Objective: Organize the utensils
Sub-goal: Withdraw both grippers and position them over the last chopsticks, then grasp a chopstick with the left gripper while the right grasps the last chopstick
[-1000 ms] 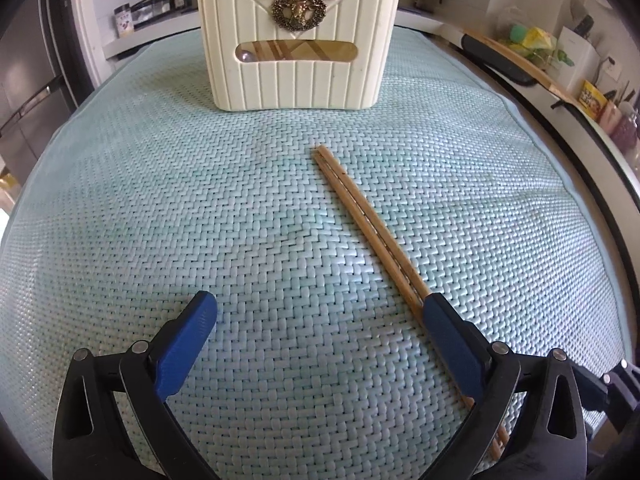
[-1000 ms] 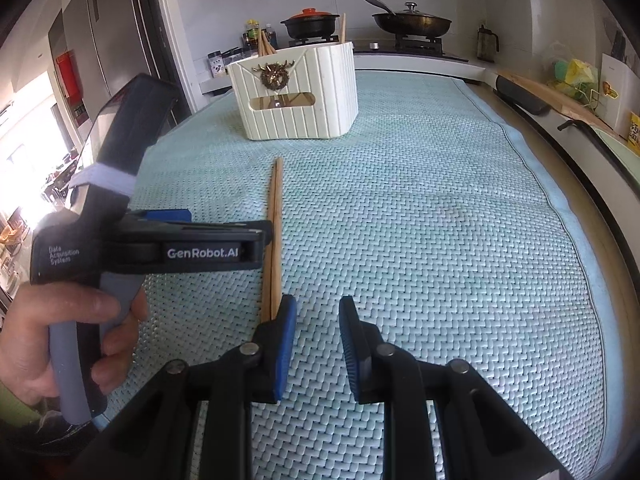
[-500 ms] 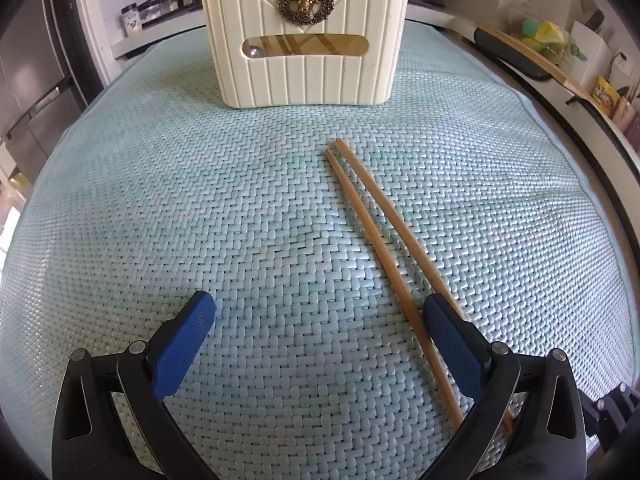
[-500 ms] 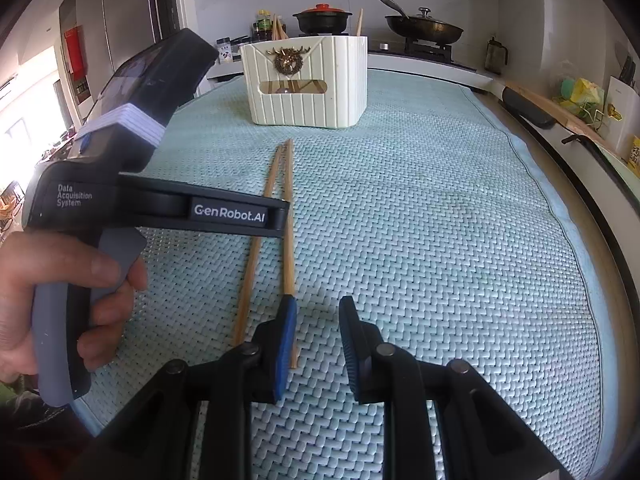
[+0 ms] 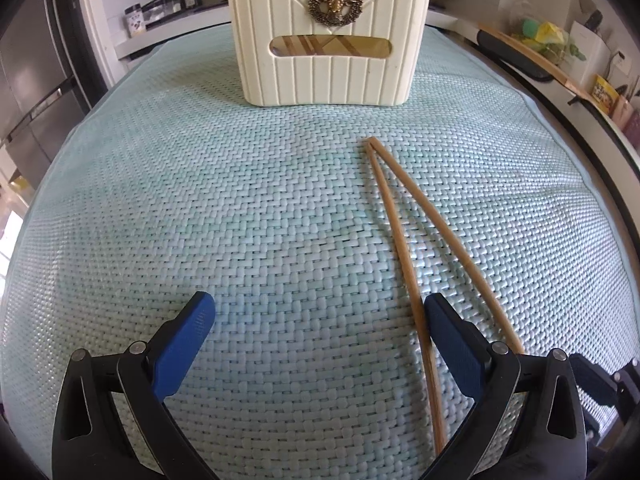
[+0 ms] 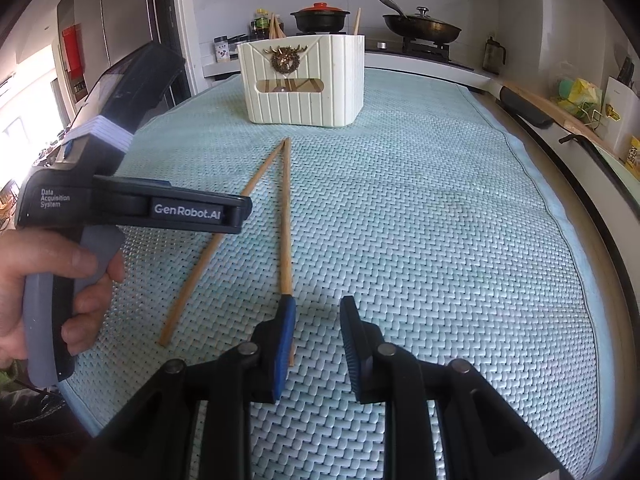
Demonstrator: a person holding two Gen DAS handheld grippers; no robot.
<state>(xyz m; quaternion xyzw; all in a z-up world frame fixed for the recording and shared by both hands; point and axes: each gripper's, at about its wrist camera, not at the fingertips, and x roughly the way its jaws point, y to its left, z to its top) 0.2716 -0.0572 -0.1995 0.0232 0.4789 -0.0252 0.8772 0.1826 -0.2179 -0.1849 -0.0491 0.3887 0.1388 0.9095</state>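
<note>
Two wooden chopsticks (image 5: 404, 236) lie on the woven mat in a narrow V, far tips touching, and show in the right wrist view (image 6: 285, 216) too. A cream utensil holder (image 5: 328, 36) with a brass deer emblem stands behind them, also in the right wrist view (image 6: 304, 80), with chopsticks inside. My left gripper (image 5: 320, 320) is open wide and empty; its right finger (image 5: 452, 344) lies between the chopsticks' near ends. My right gripper (image 6: 318, 320) is open a little and empty, its left finger (image 6: 285, 332) over one chopstick's near end.
The pale green woven mat (image 5: 200, 200) covers the counter. The left gripper's body and the hand holding it (image 6: 80, 216) fill the left of the right wrist view. A stove with pots (image 6: 416, 28) is behind; a cutting board and clutter (image 6: 560, 116) line the right edge.
The chopsticks' near ends have spread apart from parallel into a V. Both grippers have moved closer to the holder; neither has changed its opening.
</note>
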